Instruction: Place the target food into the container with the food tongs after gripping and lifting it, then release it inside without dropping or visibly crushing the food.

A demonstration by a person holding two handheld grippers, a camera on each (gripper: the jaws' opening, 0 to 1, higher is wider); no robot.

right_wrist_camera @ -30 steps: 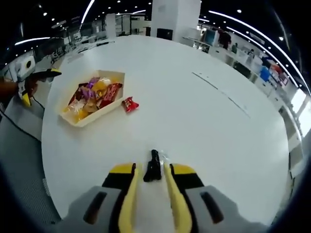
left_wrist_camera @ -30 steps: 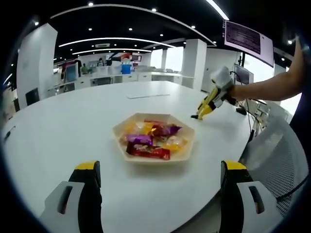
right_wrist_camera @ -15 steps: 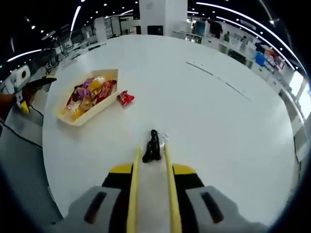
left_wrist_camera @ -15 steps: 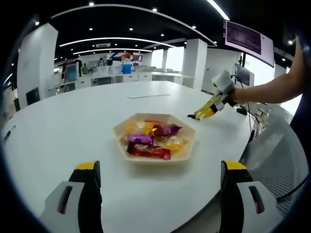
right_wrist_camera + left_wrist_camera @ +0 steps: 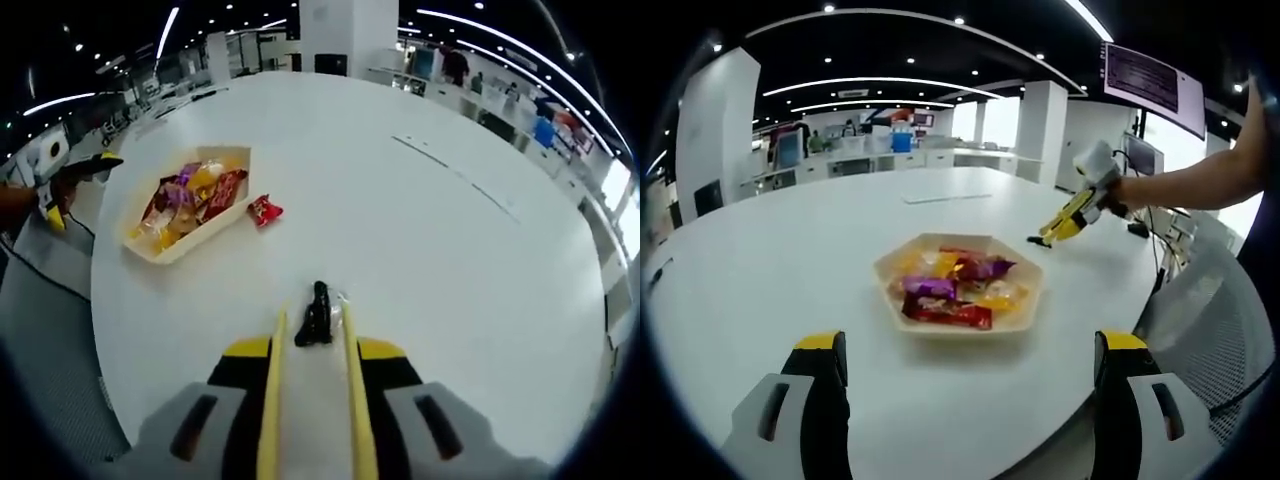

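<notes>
Right gripper [image 5: 312,330] fingers nearly closed on yellow food tongs [image 5: 350,400] | left gripper [image 5: 970,390] wide open, empty | red wrapped candy [image 5: 264,210] on table [image 5: 430,260] beside tray [image 5: 190,243] | likely light, crinkly, slippery; pinch mid-body gently.

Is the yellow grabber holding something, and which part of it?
The right gripper pinches the food tongs near their black hinge end. The left gripper holds nothing, its jaws wide apart.

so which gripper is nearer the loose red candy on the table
Hard to call. The red candy lies beside the tray; the left gripper hovers beyond the tray, the right gripper well back.
</notes>
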